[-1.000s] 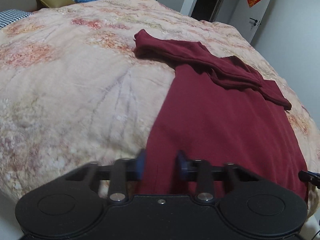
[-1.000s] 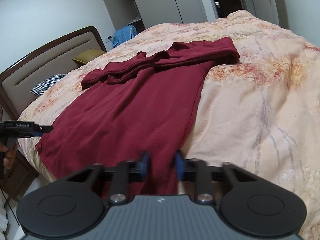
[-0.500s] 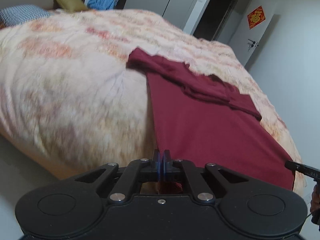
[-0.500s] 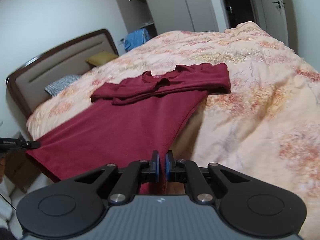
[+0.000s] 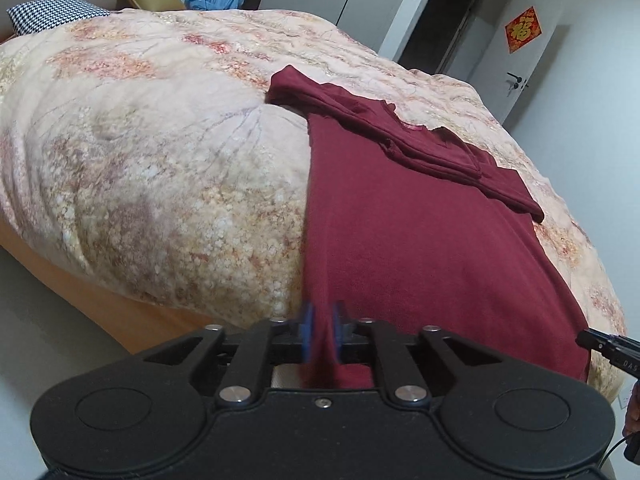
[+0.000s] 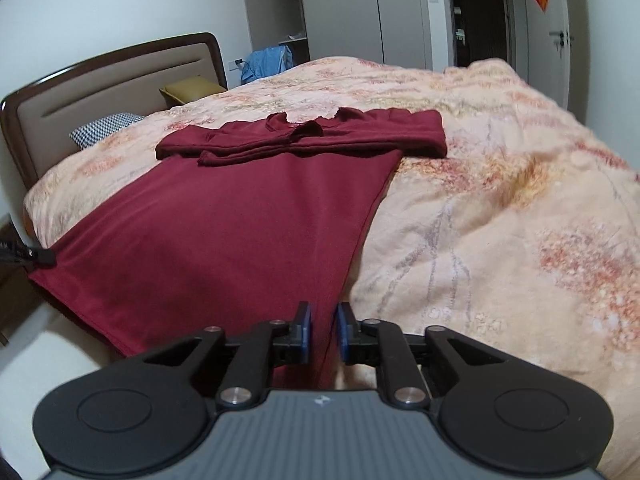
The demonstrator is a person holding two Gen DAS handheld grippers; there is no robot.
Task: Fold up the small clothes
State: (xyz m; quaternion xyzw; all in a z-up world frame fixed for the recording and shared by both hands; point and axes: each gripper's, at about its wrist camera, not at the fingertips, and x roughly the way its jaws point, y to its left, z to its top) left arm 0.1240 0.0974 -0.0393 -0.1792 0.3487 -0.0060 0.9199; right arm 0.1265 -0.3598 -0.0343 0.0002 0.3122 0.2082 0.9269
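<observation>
Shirt point(image 6: 224, 232) lies flat on bed point(image 6: 500, 208) (sleeves folded across top). L gripper point(image 5: 322, 322) & R gripper point(image 6: 323, 330) at hem corners, jaws opening, cloth between, pads not pressing.

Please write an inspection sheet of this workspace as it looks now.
Surface: bed with floral quilt.
Job's things: dark red shirt spread flat, sleeves folded across the top, hem hanging over the bed edge.
Clutter: checked pillow, yellow cushion, blue garment.
Grippers: left hand-held gripper and right hand-held gripper opening, hem corners between the jaws.
Cables: thin cable, lower right of the left view.
Surroundings: wardrobe, door.
</observation>
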